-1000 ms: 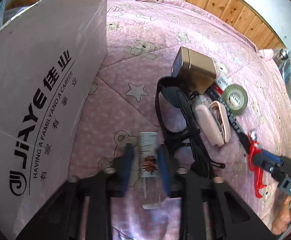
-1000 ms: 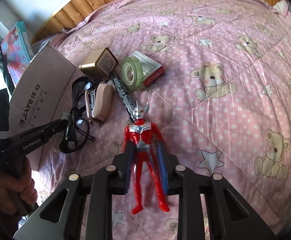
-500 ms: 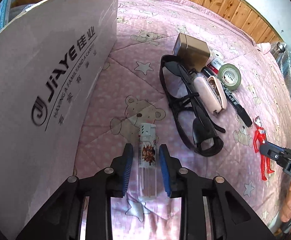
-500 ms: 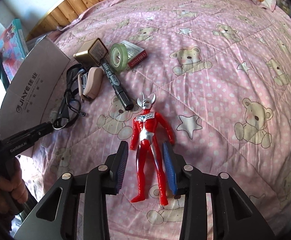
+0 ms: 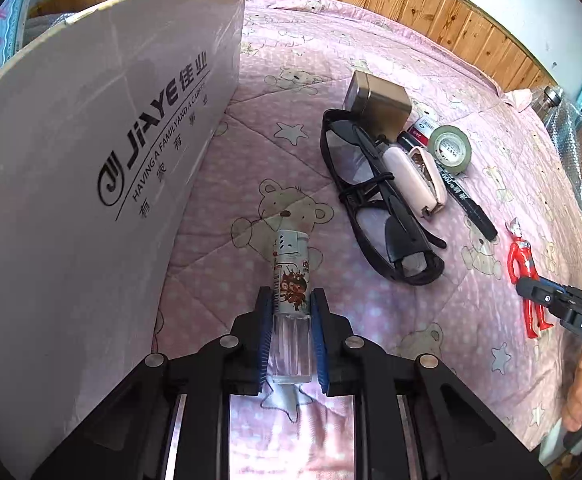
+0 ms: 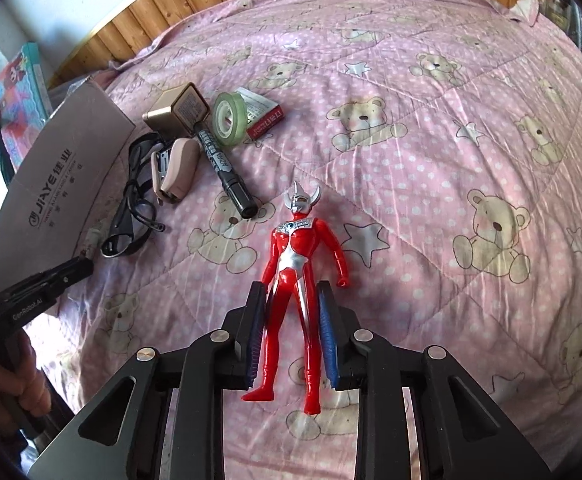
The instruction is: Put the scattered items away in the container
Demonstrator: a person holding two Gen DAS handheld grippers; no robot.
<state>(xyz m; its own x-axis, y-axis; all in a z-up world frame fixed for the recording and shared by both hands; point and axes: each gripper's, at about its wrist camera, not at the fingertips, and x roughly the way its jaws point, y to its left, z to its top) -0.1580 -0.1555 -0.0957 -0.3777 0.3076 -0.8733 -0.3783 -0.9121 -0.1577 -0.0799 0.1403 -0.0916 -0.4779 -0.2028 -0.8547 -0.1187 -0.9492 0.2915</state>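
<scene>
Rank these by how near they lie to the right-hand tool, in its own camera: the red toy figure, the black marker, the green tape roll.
1. Red toy figure: its legs lie between the right tool's fingers.
2. Black marker: ahead, to the left.
3. Green tape roll: farthest, beyond the marker's far end.

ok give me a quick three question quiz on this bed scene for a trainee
1. True or false: the left hand-held gripper has its pads around the lighter.
2. Which item lies between the pads of the right hand-held gripper? A) black marker B) red toy figure C) tape roll
3. Fill in: the cardboard box stands to the ___ of the lighter in the left wrist view.

Key: 1 true; 2 B; 3 left
</scene>
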